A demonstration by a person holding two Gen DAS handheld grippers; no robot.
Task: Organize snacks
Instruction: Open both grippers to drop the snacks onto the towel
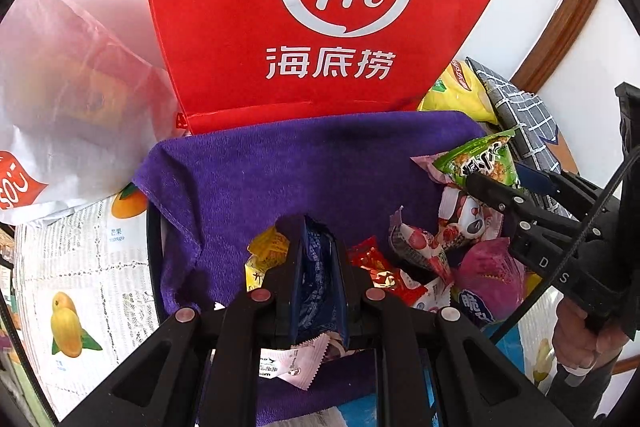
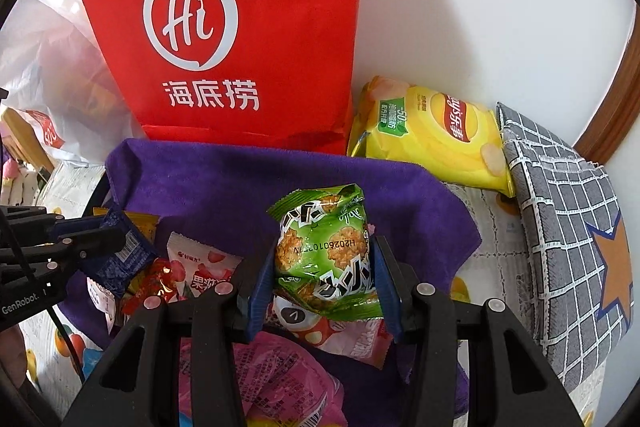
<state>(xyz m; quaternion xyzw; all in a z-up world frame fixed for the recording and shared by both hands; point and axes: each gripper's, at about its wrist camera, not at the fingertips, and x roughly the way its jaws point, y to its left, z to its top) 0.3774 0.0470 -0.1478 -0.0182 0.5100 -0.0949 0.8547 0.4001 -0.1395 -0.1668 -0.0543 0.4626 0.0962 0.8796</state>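
My left gripper (image 1: 318, 267) is shut on a dark blue snack packet (image 1: 318, 283), held just above a pile of small snacks on a purple towel (image 1: 280, 167). The same packet (image 2: 124, 259) shows at the left of the right wrist view, pinched by the left gripper (image 2: 116, 239). My right gripper (image 2: 326, 267) is shut on a puffy green snack bag (image 2: 326, 255), its blue pads pressing both sides. In the left wrist view that green bag (image 1: 476, 163) sits at the right gripper (image 1: 480, 183). Red, pink and white packets (image 1: 420, 247) lie beneath.
A red bag with a white logo (image 1: 312, 7) stands behind the towel. A yellow chips bag (image 2: 432, 135) and a grey checked pouch (image 2: 560, 227) lie to the right. A white plastic bag (image 1: 60, 99) sits at the left on a fruit-print tablecloth (image 1: 80, 287).
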